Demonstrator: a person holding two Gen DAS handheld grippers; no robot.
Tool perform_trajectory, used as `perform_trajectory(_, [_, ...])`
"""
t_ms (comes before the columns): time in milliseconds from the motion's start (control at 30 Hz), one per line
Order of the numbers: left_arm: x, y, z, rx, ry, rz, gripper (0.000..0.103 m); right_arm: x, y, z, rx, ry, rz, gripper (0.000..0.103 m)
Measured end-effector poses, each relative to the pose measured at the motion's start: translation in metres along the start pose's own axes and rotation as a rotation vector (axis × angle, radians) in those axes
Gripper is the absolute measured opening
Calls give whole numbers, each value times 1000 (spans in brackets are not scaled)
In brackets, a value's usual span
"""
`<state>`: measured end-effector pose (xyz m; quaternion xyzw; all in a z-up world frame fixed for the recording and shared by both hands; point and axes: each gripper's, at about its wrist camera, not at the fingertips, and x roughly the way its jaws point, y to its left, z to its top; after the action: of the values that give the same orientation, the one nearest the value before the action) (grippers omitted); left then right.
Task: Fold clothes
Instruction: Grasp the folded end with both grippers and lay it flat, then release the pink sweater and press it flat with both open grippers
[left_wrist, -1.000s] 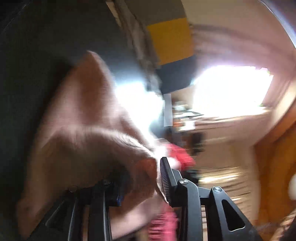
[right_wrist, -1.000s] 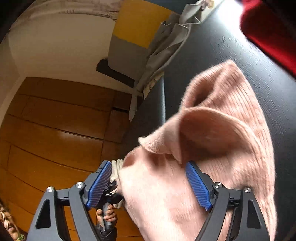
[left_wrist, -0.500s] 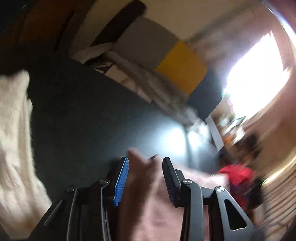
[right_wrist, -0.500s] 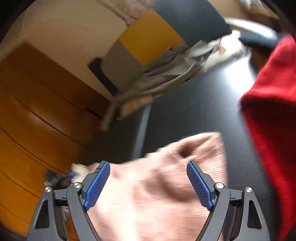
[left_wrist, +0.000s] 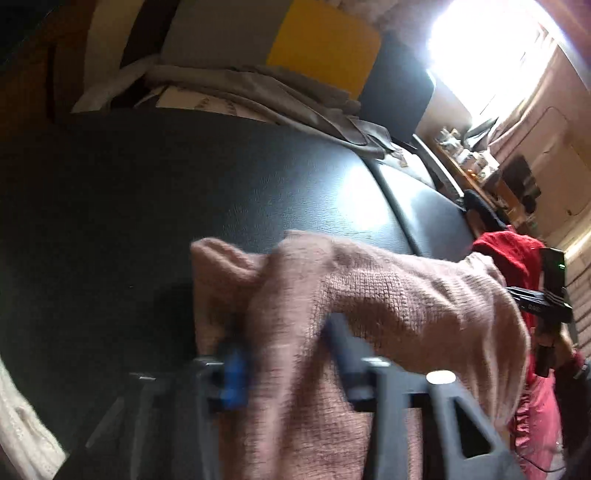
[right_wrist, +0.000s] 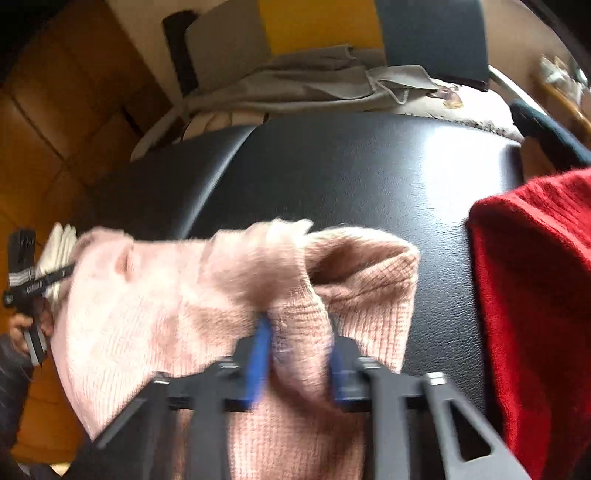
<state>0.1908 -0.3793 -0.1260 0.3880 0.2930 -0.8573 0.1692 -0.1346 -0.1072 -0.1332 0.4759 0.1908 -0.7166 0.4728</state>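
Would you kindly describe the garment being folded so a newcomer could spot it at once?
Start at the black padded surface. The pink knit sweater lies bunched at its near edge, gripped by the left gripper and the right gripper. The red garment beside it is ungripped.

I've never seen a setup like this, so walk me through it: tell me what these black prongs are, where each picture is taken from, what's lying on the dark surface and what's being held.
There is no robot here. A person holds a two-finger tool in each hand, and a wide-angle camera on each tool looks forward along its fingers. The black prongs with blue pads are those fingers.

One picture comes from the left gripper, the other from the right gripper. Each is closed on a bunch of the same pink knitted sweater, which hangs between them over a black padded surface. In the right view you can see the other tool at the far left, in the person's hand.

A red knit garment lies to the right. A grey cloth is heaped at the far edge. Something cream-coloured shows at the lower left of the left view.
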Motion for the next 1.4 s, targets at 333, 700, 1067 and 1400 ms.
perform_trajectory(333, [-37, 1, -16, -12, -135, 83, 4, -40, 26, 7, -185, -122, -355, 8])
perform_trajectory(700, [-60, -44, -9, 15, -271, 332, 26, -46, 12, -3, -14, -223, -228, 22])
perform_trajectory(1067, [-13, -71, -95, 56, -106, 172, 28, -29, 67, -73, -63, -125, -78, 60])
perform_trajectory(1400, [-31, -90, -121, 124, -128, 256, 26, -45, 68, -135, 45, -252, -19, 63])
